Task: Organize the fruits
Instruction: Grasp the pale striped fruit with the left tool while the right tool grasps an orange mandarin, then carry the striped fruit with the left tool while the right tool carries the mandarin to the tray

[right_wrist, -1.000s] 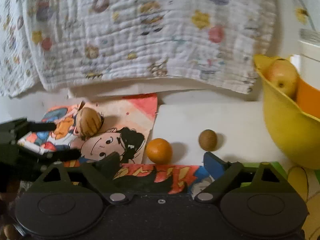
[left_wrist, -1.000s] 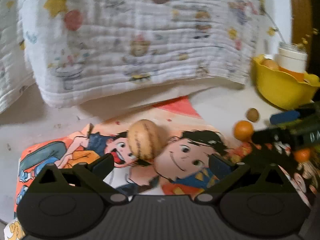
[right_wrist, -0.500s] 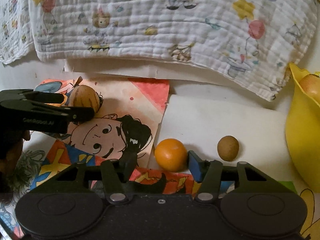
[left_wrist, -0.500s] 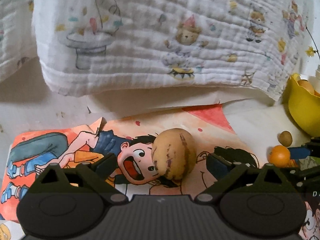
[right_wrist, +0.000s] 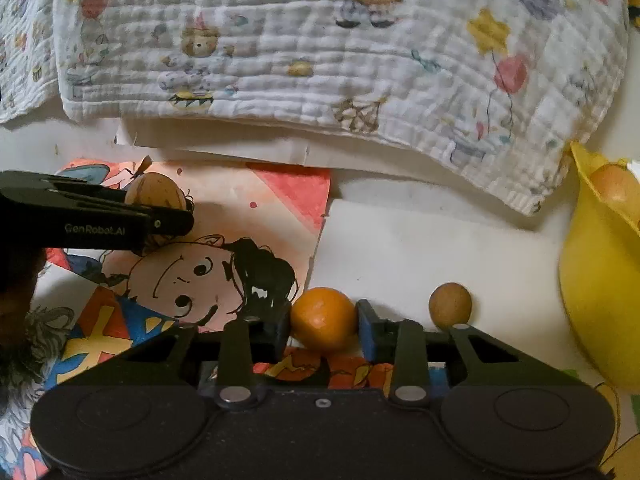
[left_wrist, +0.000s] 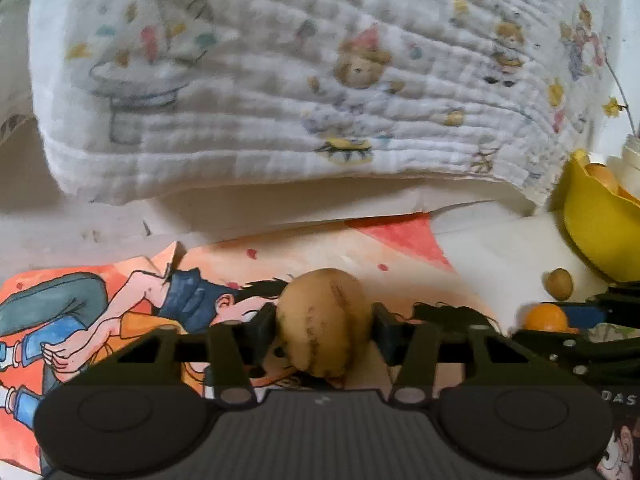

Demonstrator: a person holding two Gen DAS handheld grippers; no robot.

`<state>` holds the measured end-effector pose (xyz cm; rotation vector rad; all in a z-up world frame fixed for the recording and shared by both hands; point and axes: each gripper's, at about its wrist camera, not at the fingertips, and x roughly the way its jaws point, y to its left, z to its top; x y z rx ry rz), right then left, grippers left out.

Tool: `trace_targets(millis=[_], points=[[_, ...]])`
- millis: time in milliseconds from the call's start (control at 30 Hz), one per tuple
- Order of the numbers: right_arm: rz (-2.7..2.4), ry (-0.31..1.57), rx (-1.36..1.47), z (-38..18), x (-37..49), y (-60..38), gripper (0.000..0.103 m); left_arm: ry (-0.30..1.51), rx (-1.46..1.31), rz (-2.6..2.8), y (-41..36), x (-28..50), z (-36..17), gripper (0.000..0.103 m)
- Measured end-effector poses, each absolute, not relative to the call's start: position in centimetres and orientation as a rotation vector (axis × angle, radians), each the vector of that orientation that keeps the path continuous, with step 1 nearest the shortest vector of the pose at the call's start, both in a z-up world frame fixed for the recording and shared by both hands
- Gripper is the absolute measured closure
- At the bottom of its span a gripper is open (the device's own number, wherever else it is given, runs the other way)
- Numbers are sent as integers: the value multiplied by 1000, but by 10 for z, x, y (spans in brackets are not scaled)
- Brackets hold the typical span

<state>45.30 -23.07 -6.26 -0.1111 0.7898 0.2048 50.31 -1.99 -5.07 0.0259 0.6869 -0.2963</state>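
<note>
My left gripper (left_wrist: 323, 326) is shut on a tan, streaked round fruit (left_wrist: 323, 320) that rests on the cartoon poster (left_wrist: 120, 292). From the right wrist view the left gripper (right_wrist: 176, 220) shows at the left, clamped on that fruit (right_wrist: 156, 196). My right gripper (right_wrist: 323, 326) is shut on a small orange (right_wrist: 323, 318) at the poster's edge. A small brown round fruit (right_wrist: 450, 305) lies just right of it on white paper. The orange (left_wrist: 546, 317) and brown fruit (left_wrist: 558, 283) also show at the right of the left wrist view.
A yellow bowl (right_wrist: 592, 280) holding a peach-coloured fruit (right_wrist: 614, 184) stands at the right; it also shows in the left wrist view (left_wrist: 600, 232). A white printed blanket (right_wrist: 320, 40) hangs across the back over the table.
Both grippers have moved forward and closed: the left onto the tan fruit, the right onto the orange.
</note>
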Motion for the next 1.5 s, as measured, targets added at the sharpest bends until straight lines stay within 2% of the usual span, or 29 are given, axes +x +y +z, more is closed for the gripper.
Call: trace_targets(millis=[533,1033,1500], points=[[276,726,-17,-35,404,-238,67,691,58,-343,-37,439,-12,49],[366,670,-37,-1,275,-245,67,674,27,-413,-52,344,15,49],[350,723,-50,-11,173,-255,67,682,45,-539,-72,264,14,49]])
